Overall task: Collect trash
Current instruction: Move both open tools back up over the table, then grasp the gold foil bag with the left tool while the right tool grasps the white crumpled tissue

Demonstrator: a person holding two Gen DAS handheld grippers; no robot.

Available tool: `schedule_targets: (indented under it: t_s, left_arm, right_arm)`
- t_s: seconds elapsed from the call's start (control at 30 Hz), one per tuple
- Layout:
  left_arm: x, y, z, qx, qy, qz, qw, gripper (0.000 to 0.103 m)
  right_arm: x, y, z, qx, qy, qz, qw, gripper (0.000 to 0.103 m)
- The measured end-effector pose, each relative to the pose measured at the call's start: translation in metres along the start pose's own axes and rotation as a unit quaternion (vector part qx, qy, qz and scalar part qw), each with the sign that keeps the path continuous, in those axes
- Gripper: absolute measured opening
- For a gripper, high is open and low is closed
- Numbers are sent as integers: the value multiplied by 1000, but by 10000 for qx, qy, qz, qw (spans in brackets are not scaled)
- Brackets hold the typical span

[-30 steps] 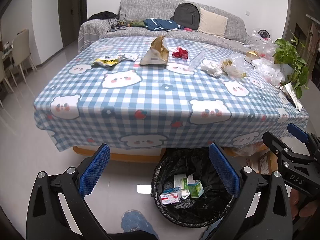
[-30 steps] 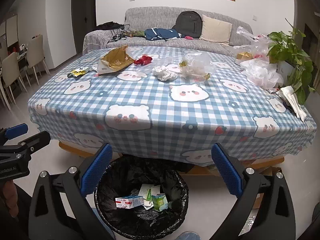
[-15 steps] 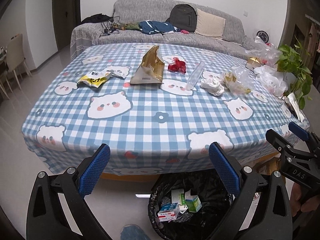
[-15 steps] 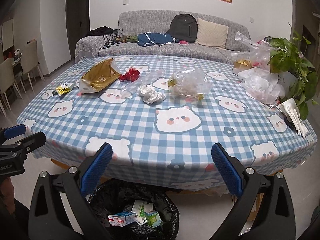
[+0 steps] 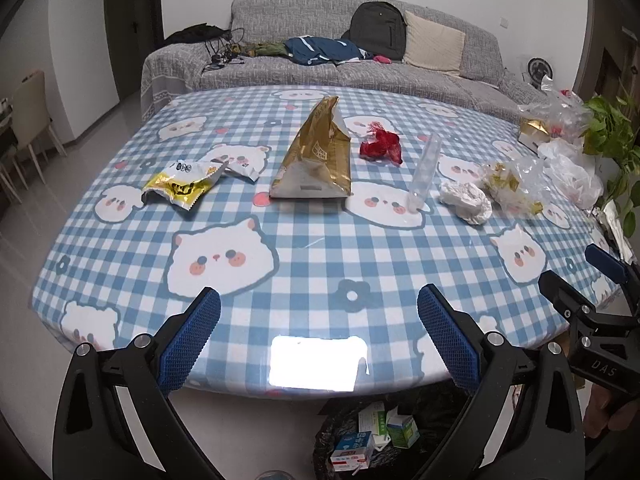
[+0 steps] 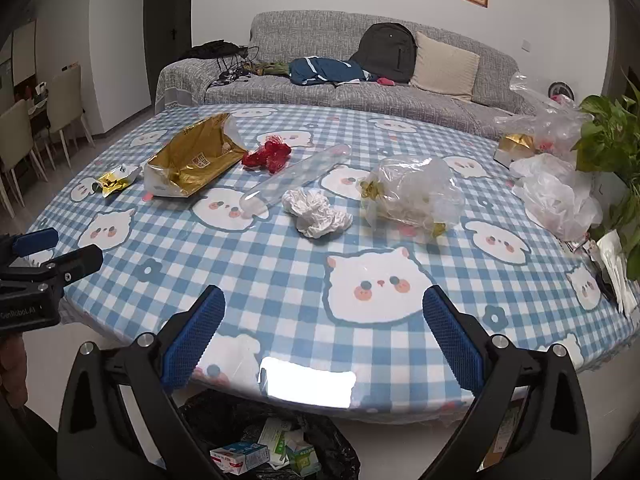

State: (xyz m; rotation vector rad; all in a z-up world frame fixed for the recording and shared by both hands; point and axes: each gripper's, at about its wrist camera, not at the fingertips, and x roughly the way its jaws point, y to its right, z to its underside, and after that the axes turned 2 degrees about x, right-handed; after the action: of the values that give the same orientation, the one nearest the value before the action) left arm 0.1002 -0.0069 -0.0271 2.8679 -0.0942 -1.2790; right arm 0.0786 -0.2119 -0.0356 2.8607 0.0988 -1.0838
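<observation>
Two grippers, left (image 5: 318, 336) and right (image 6: 323, 334), we hold wide open, empty; crumpled paper (image 6: 316, 213) well beyond, bin (image 6: 224, 420) below.

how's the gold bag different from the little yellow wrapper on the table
The gold bag is much bigger than the yellow wrapper. The gold bag puffs up to a peak; the yellow wrapper lies flat and crumpled. The gold bag sits mid-table, the yellow wrapper nearer the left edge. Both look opened and lie untouched on the checked tablecloth.

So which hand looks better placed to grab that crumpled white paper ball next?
Probably the right. The crumpled white paper ball lies almost straight ahead of the right gripper, whose jaws are open and empty. For the left gripper, also open, it sits off to the right.
</observation>
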Motion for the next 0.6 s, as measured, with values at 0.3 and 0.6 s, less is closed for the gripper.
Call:
schedule_targets:
  t_s: [0.3, 0.6]
  left_arm:
    - [38, -7, -41, -105, -38, -84, 9999, 97]
    - [80, -15, -91, -189, -49, -280, 9994, 97]
  right_arm:
    - [44, 2, -23, 161, -139, -76, 9997, 95]
    - [89, -6, -43, 295, -271, -161, 9991, 80]
